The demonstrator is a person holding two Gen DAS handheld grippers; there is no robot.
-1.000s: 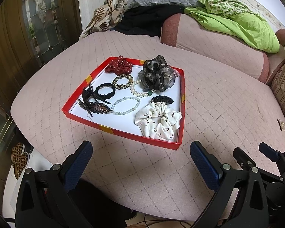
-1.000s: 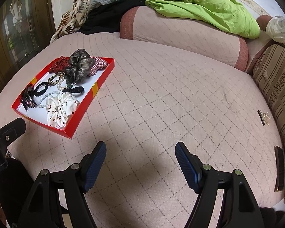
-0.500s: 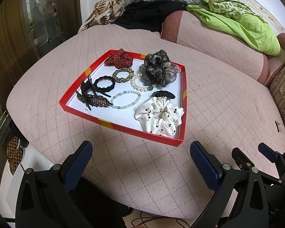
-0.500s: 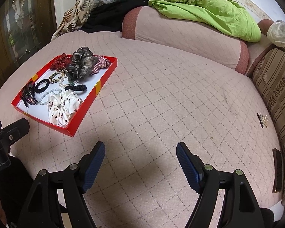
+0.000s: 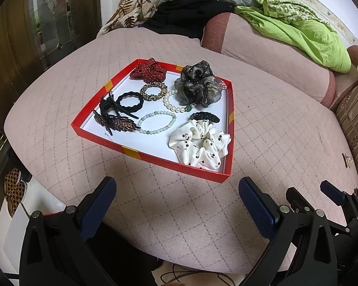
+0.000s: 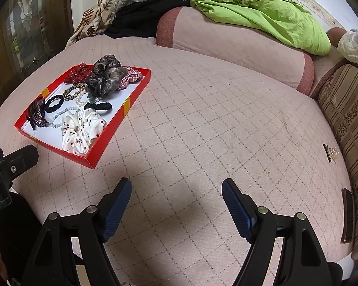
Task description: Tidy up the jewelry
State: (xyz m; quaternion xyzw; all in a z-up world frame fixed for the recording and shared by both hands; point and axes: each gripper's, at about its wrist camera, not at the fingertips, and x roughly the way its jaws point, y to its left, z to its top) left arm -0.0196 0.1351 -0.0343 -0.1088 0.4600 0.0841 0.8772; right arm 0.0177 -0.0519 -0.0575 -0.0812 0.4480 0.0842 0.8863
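Note:
A red tray (image 5: 152,159) with a white floor lies on a pink quilted bed; it also shows in the right wrist view (image 6: 112,131). In it lie a white dotted scrunchie (image 5: 199,143), a grey organza scrunchie (image 5: 198,83), a red dotted scrunchie (image 5: 148,71), a black hair tie (image 5: 130,100), a pearl bracelet (image 5: 174,103), a pale bead bracelet (image 5: 157,122) and a brown leaf clip (image 5: 117,124). My left gripper (image 5: 176,190) is open and empty, just before the tray's near edge. My right gripper (image 6: 176,190) is open and empty over bare quilt, right of the tray.
A pink bolster (image 6: 226,38) with a green cloth (image 6: 262,16) lies at the back. A striped cushion (image 6: 346,109) stands at the right, with a small clip (image 6: 329,152) and a dark comb (image 6: 347,214) beside it. The bed's edge runs below both grippers.
Both grippers have moved a little forward toward the tray, which now sits lower and larger in both views. Both stay open.

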